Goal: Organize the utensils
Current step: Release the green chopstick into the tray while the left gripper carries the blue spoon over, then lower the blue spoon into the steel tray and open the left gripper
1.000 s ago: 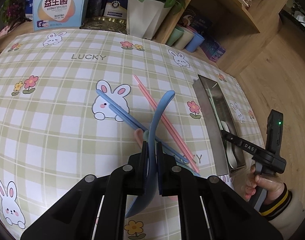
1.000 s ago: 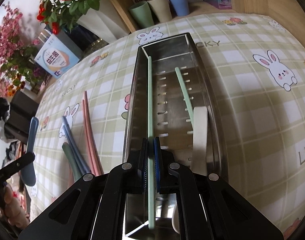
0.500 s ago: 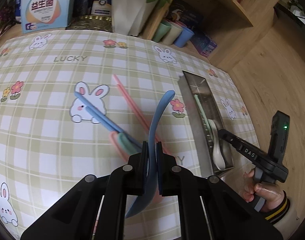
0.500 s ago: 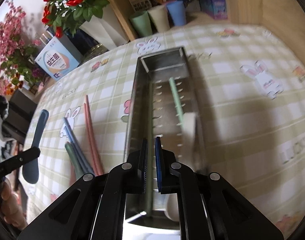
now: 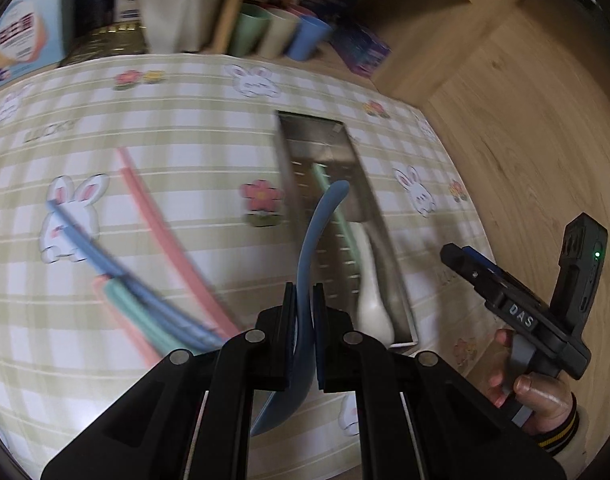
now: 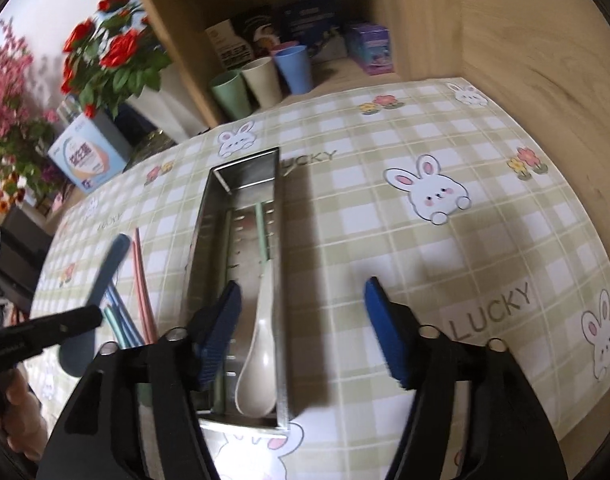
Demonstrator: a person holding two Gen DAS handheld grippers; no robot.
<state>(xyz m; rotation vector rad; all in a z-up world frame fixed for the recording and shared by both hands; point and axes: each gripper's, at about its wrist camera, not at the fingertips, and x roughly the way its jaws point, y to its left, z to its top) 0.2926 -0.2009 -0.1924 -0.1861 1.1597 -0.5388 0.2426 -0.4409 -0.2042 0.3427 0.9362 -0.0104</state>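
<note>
The left claw point(image 5: 303, 300) grips the blue spoon point(image 5: 319, 232) over the metal tray point(image 6: 209, 216), while the right claw point(image 6: 301, 324) has just been opening, nothing between its jaws.

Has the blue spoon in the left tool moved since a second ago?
Yes. The blue spoon has shifted right, from over the chopsticks to over the tray.
</note>
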